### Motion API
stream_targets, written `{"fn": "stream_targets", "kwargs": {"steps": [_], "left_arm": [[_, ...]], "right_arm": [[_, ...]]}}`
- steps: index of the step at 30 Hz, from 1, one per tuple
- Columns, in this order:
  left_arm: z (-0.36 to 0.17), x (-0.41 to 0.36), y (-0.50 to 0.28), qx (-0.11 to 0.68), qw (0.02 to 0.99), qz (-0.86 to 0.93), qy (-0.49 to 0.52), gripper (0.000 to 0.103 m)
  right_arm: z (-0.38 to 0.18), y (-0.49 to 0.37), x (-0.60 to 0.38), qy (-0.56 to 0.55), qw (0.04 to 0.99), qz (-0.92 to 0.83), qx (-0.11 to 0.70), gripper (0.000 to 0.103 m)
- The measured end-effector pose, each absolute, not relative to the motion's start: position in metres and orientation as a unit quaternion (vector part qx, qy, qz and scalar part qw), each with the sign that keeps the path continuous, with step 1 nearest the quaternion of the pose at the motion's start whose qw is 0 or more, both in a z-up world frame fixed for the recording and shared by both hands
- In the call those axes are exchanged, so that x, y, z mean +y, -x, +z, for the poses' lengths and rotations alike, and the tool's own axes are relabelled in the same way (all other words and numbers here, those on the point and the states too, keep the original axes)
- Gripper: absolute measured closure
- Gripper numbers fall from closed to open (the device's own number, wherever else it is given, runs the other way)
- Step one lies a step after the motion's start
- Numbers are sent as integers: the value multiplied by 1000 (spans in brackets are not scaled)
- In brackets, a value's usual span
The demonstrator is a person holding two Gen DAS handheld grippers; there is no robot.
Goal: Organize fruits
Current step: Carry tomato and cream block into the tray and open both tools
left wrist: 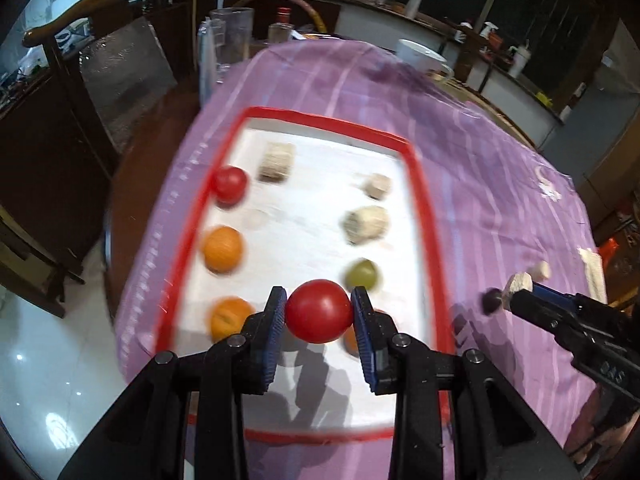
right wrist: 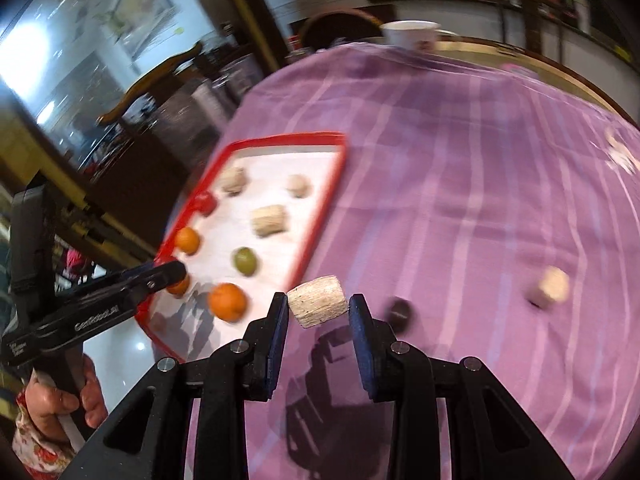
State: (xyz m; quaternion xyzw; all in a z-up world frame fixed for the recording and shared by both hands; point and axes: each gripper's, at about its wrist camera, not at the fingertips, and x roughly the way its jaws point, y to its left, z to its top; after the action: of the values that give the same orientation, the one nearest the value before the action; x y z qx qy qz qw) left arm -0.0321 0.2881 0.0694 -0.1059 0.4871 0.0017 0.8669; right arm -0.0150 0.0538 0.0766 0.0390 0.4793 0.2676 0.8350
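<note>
A red tomato [left wrist: 319,311] between blue-padded black fingers [left wrist: 277,326], orange [left wrist: 222,249] and green [left wrist: 362,273] fruits on a red-rimmed white tray [left wrist: 421,200], over a purple tablecloth [left wrist: 500,184] with pale stripes.

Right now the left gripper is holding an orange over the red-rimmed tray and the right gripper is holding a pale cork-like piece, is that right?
Not quite. The left gripper holds a red tomato, not an orange, as the left wrist view shows. It is over the red-rimmed tray, and the right gripper does hold a pale cork-like piece.
</note>
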Motion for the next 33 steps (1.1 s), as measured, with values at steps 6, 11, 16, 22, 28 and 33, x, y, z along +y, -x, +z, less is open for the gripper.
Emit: {"fn": "stream_targets", "kwargs": {"steps": [6,11,16,22,28,33], "left_arm": [[56,301,-1,498,862,-5,93,71],[40,306,-23,513,852,-15,106,71],[31,306,-30,522,846,-17,105,71],[35,311,-26,518,846,-15,125,50],[56,314,-11,499,856,-7,132,37],[73,322,19,487,859,22,155,36]], "right_arm": [[71,-2,115,-4,833,280,477,69],[56,-16,141,17,831,269,486,69],[43,-26,149,26,830,256,495,68],[37,-33,146,13,826,246,507,68],[43,-31,145,-2,827,252,503,59],[52,-27,137,-8,834,233,500,57]]}}
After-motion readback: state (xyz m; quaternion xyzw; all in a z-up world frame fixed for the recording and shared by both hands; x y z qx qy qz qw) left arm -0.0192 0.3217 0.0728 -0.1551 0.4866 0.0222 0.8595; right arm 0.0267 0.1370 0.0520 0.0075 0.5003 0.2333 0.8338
